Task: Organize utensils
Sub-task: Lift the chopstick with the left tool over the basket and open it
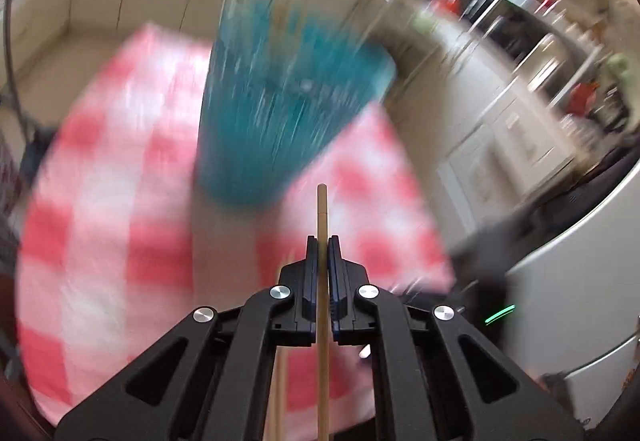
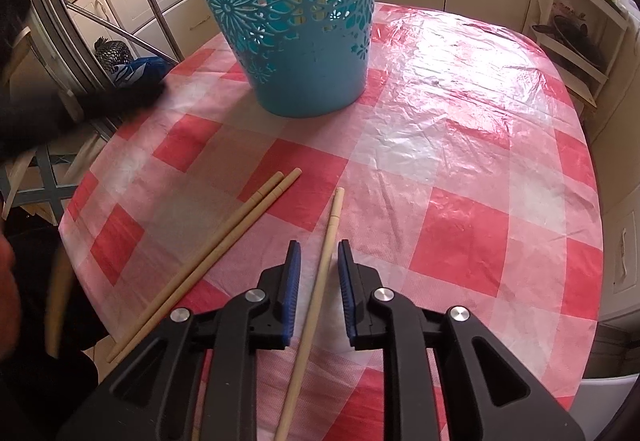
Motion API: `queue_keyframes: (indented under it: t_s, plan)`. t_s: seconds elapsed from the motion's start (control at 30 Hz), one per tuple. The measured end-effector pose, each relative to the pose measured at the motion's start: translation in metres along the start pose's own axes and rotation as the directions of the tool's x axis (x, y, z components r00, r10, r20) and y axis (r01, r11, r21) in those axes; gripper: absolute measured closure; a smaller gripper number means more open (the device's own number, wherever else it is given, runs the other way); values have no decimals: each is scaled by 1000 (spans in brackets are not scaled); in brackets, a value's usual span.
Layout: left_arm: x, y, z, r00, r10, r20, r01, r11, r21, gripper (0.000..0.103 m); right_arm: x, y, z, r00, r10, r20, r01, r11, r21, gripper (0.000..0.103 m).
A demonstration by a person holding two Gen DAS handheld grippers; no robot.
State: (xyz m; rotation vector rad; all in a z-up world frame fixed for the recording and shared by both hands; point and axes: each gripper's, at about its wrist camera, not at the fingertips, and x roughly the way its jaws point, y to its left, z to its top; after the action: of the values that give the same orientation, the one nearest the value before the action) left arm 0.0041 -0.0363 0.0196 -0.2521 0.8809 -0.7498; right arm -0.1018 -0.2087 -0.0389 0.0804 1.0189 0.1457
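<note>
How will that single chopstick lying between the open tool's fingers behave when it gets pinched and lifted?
The chopstick looks like thin, straight wood, so probably stiff and very light. It is long, and the right tool straddles it partway along, so it may tilt once lifted. On the glossy tablecloth it could roll or skid if nudged.

Left wrist view: blue basket point(image 1: 280, 97) all smeared, holes not clear. Checked cloth point(image 1: 120, 201) fuzzy. Kitchen shelves point(image 1: 540, 41) at upper right streaky, things on them too blurred to name. Stick point(image 1: 322, 281) runs off bottom edge.

Right wrist view: basket point(image 2: 296, 21) top cut off by upper edge. Dark blurry shape point(image 2: 60, 113) at left, cannot tell what.
</note>
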Motion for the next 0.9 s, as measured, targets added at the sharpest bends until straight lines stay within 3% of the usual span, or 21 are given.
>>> queue_keyframes:
  t_s: [0.03, 0.1, 0.17, 0.2, 0.3, 0.4, 0.53, 0.8, 0.9]
  plan:
    - [-17, -7, 15, 996, -2, 94, 0, 1000, 23, 98, 0, 0, 0, 1000, 2, 1, -2, 1000, 2, 79]
    - [-45, -18, 45, 958, -2, 288, -17, 998, 61, 98, 1, 3, 1, 1000, 0, 1, 0, 1000, -5, 75]
    - [-63, -25, 67, 889, 7, 459, -48, 996, 79, 98, 2, 7, 2, 1000, -6, 2, 6, 1000, -19, 72]
    - [-68, -28, 81, 830, 19, 557, -74, 994, 75, 98, 2, 8, 2, 1000, -8, 2, 8, 1000, -23, 71]
    - [-64, -31, 107, 744, 55, 666, -116, 992, 48, 98, 3, 9, 2, 1000, -9, 5, 9, 1000, -26, 71]
    - [-46, -38, 118, 690, 100, 717, -192, 980, 48, 98, 4, 8, 3, 1000, -7, 8, 7, 1000, -29, 71]
    - [-15, -38, 118, 687, 139, 713, -263, 963, 66, 98, 5, 9, 4, 1000, -6, 10, 6, 999, -35, 69]
    - [28, -31, 92, 741, 179, 648, -328, 938, 116, 98, 4, 9, 4, 1000, -2, 9, 3, 999, -43, 69]
    - [33, -22, 80, 750, 189, 634, -334, 935, 117, 98, 4, 9, 4, 1000, -2, 7, 3, 999, -45, 69]
